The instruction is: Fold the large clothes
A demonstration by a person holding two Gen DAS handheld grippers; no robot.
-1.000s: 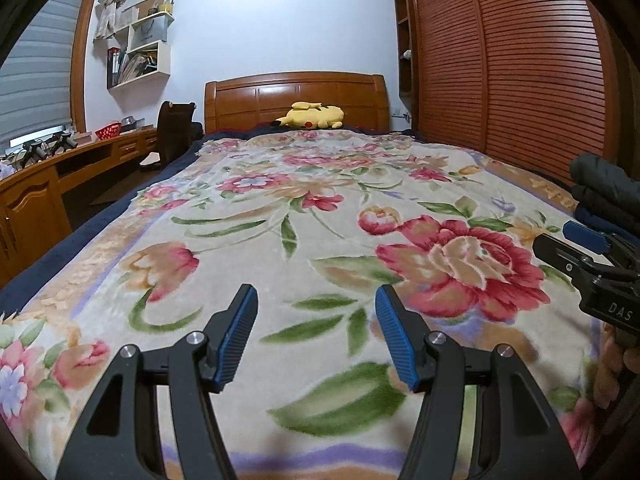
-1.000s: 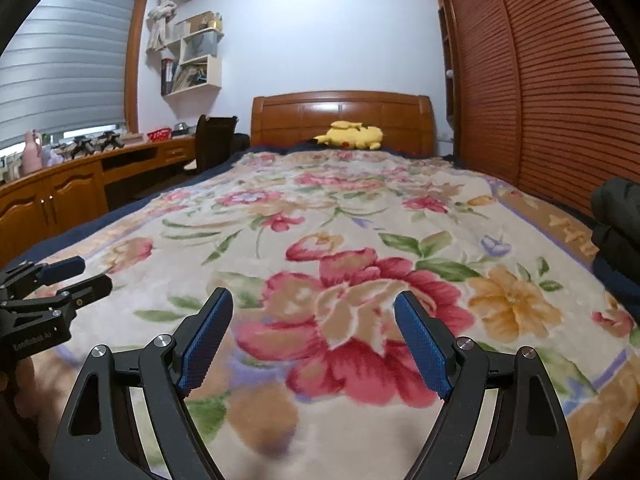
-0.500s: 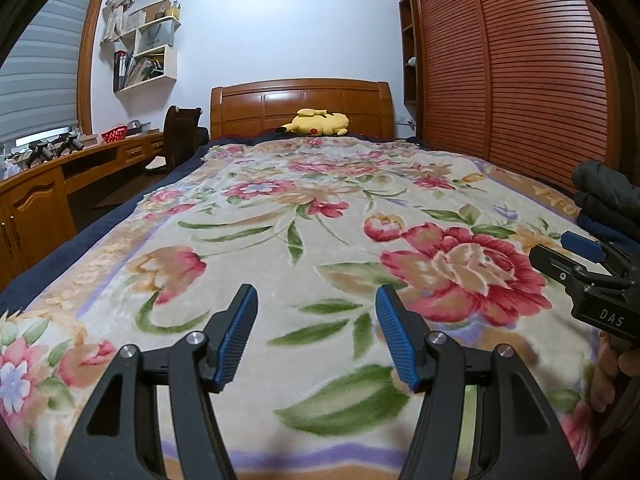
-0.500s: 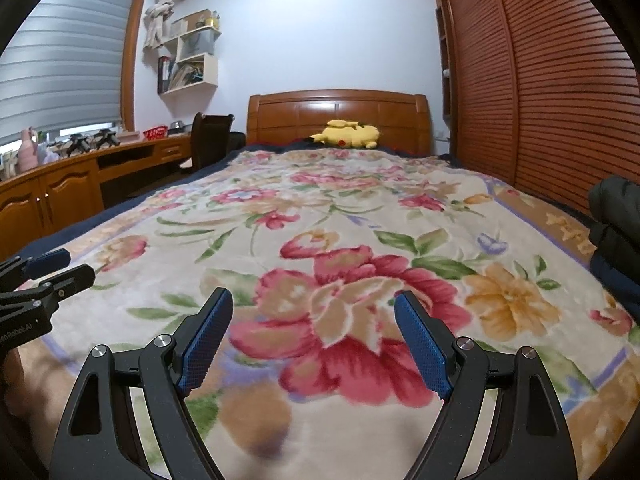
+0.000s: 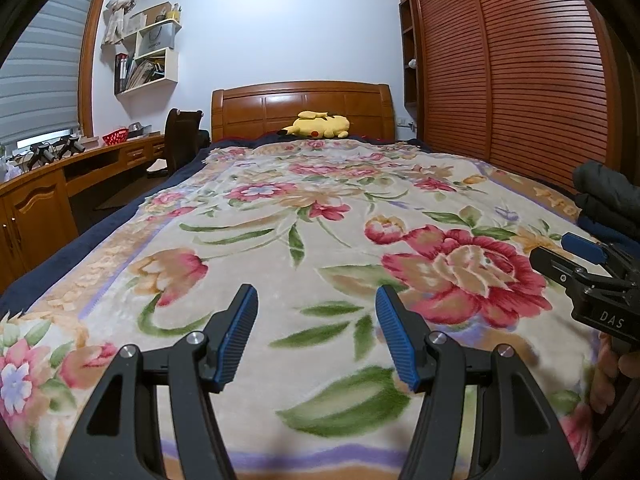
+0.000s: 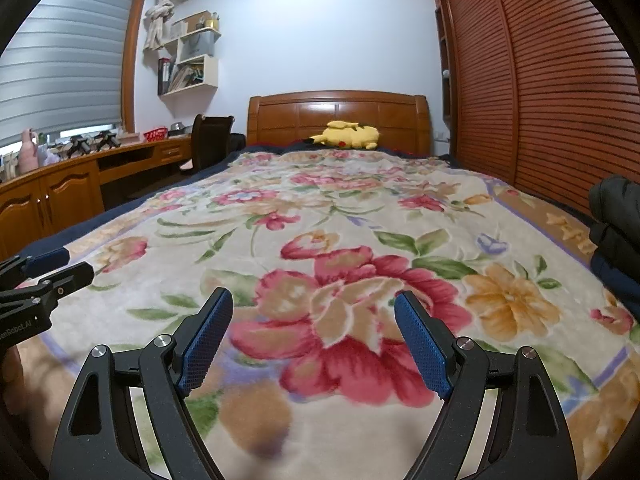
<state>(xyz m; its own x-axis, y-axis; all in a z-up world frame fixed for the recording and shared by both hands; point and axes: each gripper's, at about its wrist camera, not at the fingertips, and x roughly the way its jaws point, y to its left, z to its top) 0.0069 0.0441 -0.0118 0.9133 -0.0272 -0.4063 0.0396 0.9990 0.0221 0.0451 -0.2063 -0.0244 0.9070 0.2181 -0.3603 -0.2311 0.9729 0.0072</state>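
A pile of dark clothes (image 5: 608,196) lies at the right edge of the bed, also in the right wrist view (image 6: 618,220). A floral blanket (image 5: 320,220) covers the bed (image 6: 340,216). My left gripper (image 5: 316,304) is open and empty, held over the blanket near the foot of the bed. My right gripper (image 6: 314,312) is open and empty, beside it on the right. Each gripper shows in the other's view: the right one (image 5: 576,256) at the right edge, the left one (image 6: 52,268) at the left edge.
A yellow plush toy (image 5: 318,126) lies by the wooden headboard (image 5: 300,108). A long wooden desk (image 5: 48,192) with a dark chair (image 5: 182,136) runs along the left. Slatted wardrobe doors (image 5: 520,80) stand close on the right.
Both grippers have tilted up and lifted slightly, so the headboard and room sit lower in view. Both stay open and empty.
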